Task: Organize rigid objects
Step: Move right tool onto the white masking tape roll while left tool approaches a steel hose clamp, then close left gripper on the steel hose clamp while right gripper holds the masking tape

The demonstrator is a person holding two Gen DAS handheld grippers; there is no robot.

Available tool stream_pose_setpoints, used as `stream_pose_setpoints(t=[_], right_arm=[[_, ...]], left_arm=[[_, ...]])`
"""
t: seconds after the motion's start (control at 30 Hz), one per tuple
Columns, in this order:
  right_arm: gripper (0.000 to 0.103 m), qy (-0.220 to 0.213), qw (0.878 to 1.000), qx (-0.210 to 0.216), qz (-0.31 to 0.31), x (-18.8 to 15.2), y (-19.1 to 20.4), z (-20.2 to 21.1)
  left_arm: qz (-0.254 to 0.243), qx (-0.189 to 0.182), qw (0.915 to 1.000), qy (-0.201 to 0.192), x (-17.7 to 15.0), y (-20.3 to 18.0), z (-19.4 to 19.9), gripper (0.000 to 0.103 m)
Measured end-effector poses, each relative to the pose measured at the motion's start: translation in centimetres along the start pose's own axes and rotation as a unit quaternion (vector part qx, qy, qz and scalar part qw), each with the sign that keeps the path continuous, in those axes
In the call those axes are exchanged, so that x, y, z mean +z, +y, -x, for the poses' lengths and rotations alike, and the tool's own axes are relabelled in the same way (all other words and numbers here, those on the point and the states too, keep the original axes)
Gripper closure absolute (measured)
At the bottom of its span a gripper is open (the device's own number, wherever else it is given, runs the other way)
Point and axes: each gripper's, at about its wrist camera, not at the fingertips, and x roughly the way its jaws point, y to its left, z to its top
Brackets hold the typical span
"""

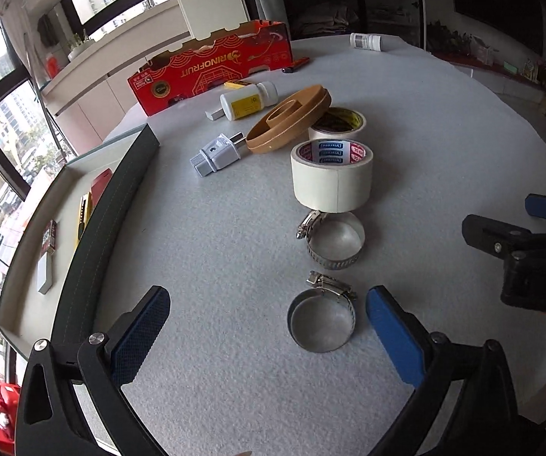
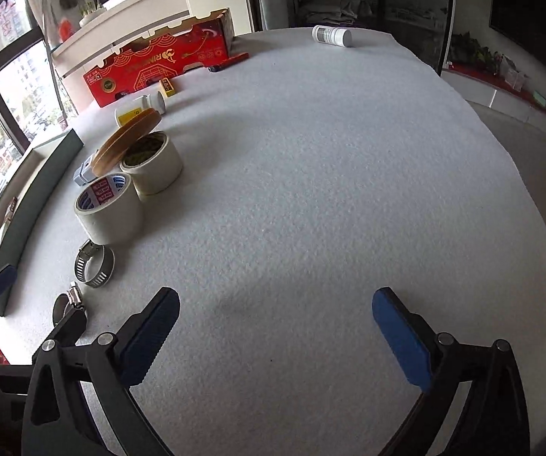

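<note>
Red box (image 1: 212, 72) reads RINOFRUIT, far side of table (image 2: 311, 190). Tape roll (image 1: 332, 178) core: blue/red labels. Left gripper (image 1: 267, 323) wide open around nearer hose clamp (image 1: 322, 319), not touching. Right gripper (image 2: 275, 326) wide open, nothing btwn.

Counted on the table: two hose clamps (image 1: 333, 241), three tape rolls (image 1: 332, 181), two white bottles (image 1: 248, 100), one plug (image 1: 216, 154), one red box (image 1: 212, 68).

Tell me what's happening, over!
Left gripper open, right gripper open, both empty. Near hose clamp between left fingers, untouched. Nothing in the way.
</note>
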Motion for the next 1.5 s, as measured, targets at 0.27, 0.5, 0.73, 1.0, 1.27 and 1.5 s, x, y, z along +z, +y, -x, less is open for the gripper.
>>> stream_pose_setpoints(t=[0.27,0.5,0.73,1.0,1.27,1.5], right_arm=[[0.001,0.008,1.0,0.013,0.019,0.5,1.6,-0.4],[0.001,-0.02,0.996,0.07,0.058,3.5,6.0,0.1],[0.001,-0.006,0.992,0.085,0.095,4.6,9.8,-2.0],[0.008,0.015,0.99,0.107,0.086,5.5,11.5,-3.8],[0.049,0.024,0.991,0.101,0.087,5.7,10.8,-4.1],[0.049,0.015,0.997,0.044,0.063,4.0,5.4,-2.3]], left_arm=[[0.099,0.014,0.995,-0.006,-0.3,5.3,-1.6,0.0],[0.155,-0.013,0.9877,-0.015,-1.2,6.1,-1.8,0.0],[0.155,-0.012,0.9877,-0.017,-1.2,6.1,-1.8,0.0],[0.155,-0.011,0.9878,-0.017,-1.1,6.0,-1.9,0.0],[0.155,-0.01,0.9877,-0.017,-1.1,6.0,-1.8,0.0],[0.152,-0.01,0.9882,-0.016,-1.0,5.6,-1.7,0.0]])
